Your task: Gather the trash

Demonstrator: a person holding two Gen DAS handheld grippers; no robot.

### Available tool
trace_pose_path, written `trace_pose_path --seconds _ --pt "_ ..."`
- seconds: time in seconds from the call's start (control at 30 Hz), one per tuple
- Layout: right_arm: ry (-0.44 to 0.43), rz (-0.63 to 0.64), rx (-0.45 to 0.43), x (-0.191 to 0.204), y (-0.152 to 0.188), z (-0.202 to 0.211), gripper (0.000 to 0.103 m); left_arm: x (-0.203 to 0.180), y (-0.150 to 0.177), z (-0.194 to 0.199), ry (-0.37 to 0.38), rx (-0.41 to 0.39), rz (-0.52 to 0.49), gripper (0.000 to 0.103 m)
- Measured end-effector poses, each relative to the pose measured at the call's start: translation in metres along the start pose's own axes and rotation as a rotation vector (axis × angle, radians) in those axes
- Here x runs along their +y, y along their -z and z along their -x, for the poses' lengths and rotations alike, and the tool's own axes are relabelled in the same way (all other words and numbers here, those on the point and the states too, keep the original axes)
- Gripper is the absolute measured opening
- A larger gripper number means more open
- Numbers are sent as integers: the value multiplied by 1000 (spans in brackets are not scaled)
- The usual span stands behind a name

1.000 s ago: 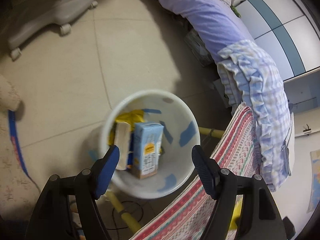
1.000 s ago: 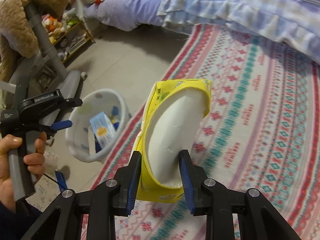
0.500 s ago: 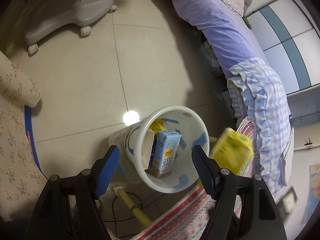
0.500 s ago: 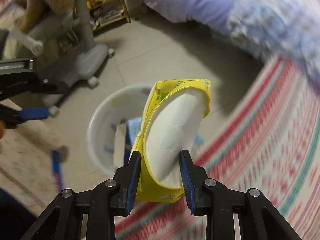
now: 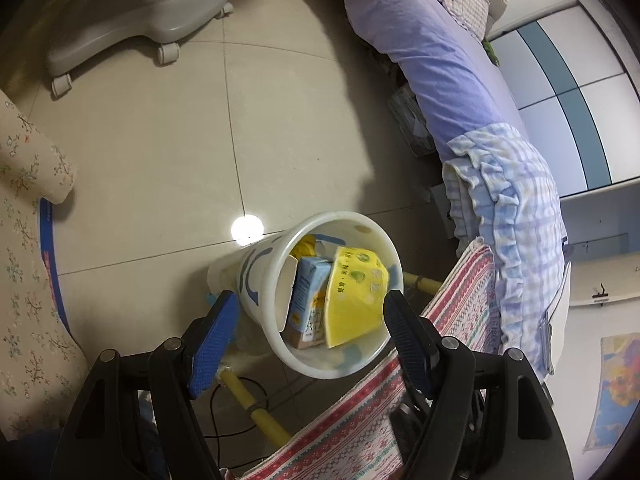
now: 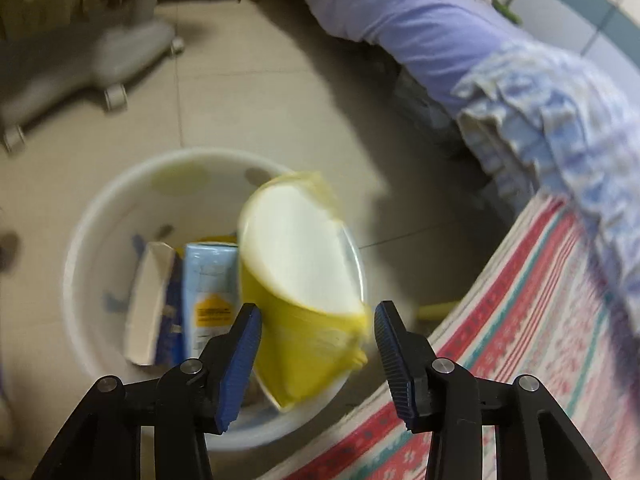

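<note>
A white trash bin [image 5: 256,280] stands on the tiled floor beside the bed; it also shows in the right wrist view [image 6: 96,216]. Inside it are a crushed yellow paper cup [image 5: 356,300], a light blue carton [image 5: 308,304] and a white card piece [image 5: 289,292]. In the right wrist view the yellow cup [image 6: 304,280] lies blurred inside the bin, apart from my open right gripper [image 6: 318,338] above the rim. The blue carton [image 6: 208,280] is left of it. My left gripper [image 5: 308,344] is open and empty above the bin.
A red patterned blanket [image 5: 360,412] hangs over the bed edge right of the bin, also seen in the right wrist view [image 6: 520,320]. A grey wheeled base [image 5: 132,20] stands at the far left. A floral cushion [image 5: 28,240] is at left. A yellow pole [image 5: 256,408] lies below the bin.
My right gripper has opened and let go of the yellow cup, which has dropped into the bin. The left gripper has pulled back a little.
</note>
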State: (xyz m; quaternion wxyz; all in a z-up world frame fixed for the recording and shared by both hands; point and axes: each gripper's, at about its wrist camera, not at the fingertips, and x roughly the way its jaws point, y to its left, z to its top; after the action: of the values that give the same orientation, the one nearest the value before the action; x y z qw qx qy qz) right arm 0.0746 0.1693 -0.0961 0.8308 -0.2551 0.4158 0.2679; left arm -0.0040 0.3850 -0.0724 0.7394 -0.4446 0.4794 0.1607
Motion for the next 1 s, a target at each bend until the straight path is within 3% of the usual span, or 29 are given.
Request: trace_pose_path --seconds 0.23,0.4,0.53,0.67,0.8,1.0 --pt "-124 -218 -15 -35 28 49 50 -19 27 22 -37 -44 -123 77" --pt "-235 -302 -30 -48 63 102 54 -24 88 37 -135 -104 -281 77" --pt "-324 -330 -95 -47 91 151 60 -24 147 51 -170 -122 -409 77" --pt "-364 -350 -163 -40 118 190 66 -31 201 77 -226 -201 -535 77" --pt "-365 -348 -211 -37 141 218 68 -37 240 105 -279 -305 -580 77" --pt "-387 -378 -288 -46 176 242 75 -54 285 131 -321 -393 -652 77"
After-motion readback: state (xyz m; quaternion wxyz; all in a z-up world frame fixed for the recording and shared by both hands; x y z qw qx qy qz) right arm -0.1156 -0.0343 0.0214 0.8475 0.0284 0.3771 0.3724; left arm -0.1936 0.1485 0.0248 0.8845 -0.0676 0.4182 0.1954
